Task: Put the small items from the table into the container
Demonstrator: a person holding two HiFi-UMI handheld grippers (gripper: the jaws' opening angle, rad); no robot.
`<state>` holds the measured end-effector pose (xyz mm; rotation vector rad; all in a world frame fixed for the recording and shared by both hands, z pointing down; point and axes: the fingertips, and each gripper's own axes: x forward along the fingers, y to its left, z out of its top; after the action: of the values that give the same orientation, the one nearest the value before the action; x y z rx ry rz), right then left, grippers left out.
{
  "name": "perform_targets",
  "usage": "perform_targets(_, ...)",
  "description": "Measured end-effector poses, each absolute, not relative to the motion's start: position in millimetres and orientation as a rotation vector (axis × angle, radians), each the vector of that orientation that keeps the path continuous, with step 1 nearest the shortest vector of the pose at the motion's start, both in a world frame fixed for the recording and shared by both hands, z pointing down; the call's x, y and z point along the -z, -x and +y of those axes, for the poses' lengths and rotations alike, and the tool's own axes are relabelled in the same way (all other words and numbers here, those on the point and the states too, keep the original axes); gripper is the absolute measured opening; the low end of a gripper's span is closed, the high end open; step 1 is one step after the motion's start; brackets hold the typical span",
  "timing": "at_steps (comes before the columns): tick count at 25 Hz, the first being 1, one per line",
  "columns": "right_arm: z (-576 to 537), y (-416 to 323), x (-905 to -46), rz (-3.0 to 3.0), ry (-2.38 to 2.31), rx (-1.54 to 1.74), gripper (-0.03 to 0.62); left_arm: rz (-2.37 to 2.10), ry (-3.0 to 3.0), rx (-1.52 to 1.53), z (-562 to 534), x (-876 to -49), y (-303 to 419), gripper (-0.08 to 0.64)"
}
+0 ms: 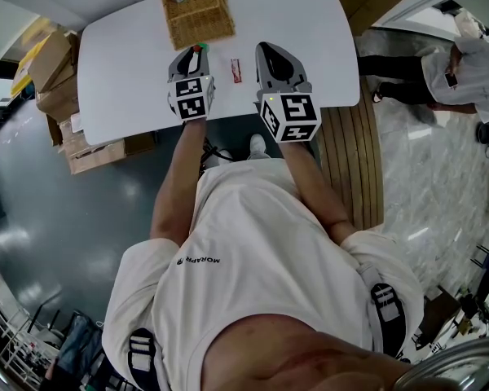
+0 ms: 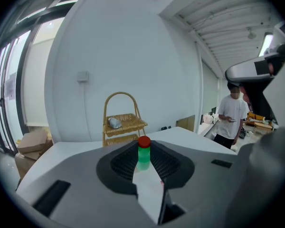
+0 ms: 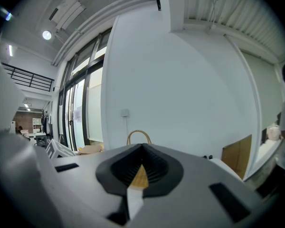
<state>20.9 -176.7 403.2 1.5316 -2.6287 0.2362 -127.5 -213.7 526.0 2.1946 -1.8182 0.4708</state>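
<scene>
A small green bottle with a red cap [image 2: 143, 154] stands upright between the jaws of my left gripper [image 2: 143, 148], which is shut on it and held above the white table [image 1: 130, 63]. The head view shows this gripper [image 1: 197, 52] just short of the wicker basket [image 1: 197, 13], with the bottle [image 1: 198, 49] at its tips. The basket [image 2: 124, 123] has a hoop handle and holds a silvery item [image 2: 115, 123]. My right gripper [image 1: 266, 50] hovers to the right, jaws together and empty [image 3: 141, 161]. A small red item [image 1: 236, 70] lies on the table between the two grippers.
Cardboard boxes [image 1: 53, 72] are stacked by the table's left side. A wooden panel [image 1: 350, 157] lies on the floor to the right. A person in white [image 1: 464, 68] stands off to the right, also in the left gripper view as a person [image 2: 232, 114].
</scene>
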Motion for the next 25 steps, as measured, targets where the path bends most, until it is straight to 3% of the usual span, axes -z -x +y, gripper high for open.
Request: perform_targets(25,-182.1,-14.7,-400.9,-2.648,-1.521,-0.225,0.012,-1.910,-2.318,-0.385,-281.1,-451.5,134.2,0.078)
